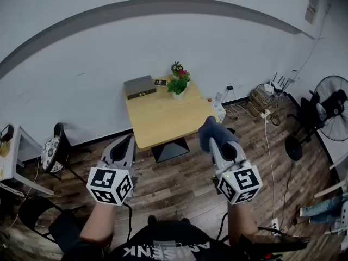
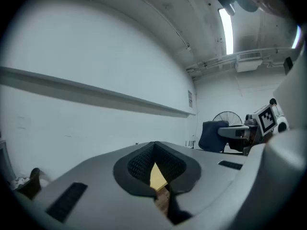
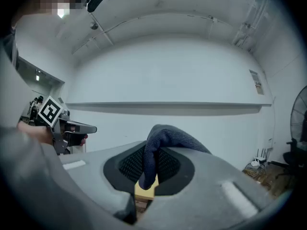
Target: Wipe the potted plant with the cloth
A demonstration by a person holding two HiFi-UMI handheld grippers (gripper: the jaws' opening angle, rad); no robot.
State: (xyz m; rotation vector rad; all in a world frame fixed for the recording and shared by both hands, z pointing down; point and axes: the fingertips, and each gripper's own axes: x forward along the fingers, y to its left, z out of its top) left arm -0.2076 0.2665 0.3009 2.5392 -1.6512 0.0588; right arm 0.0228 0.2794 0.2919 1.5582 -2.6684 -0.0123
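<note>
Already the right tool (image 1: 215,140) is clamped on the dark blue cloth (image 1: 211,129), which bunches over its jaws and hangs down between them. The left tool (image 1: 126,143) beside it is fully closed with nothing between its jaws. Both are held level over the wooden floor (image 1: 179,189), short of the desk (image 1: 163,121). The potted plant (image 1: 178,85) stands well ahead of both tools at the desk's far edge, with a grey box (image 1: 139,86) just beside it on the left tool's side. I judge the step in hand to be the approach: cloth secured, no wiping begun. Next, the cloth must be carried forward across the desk to the leaves and laid on gently. The left tool would have to open if it is to steady the pot.
</note>
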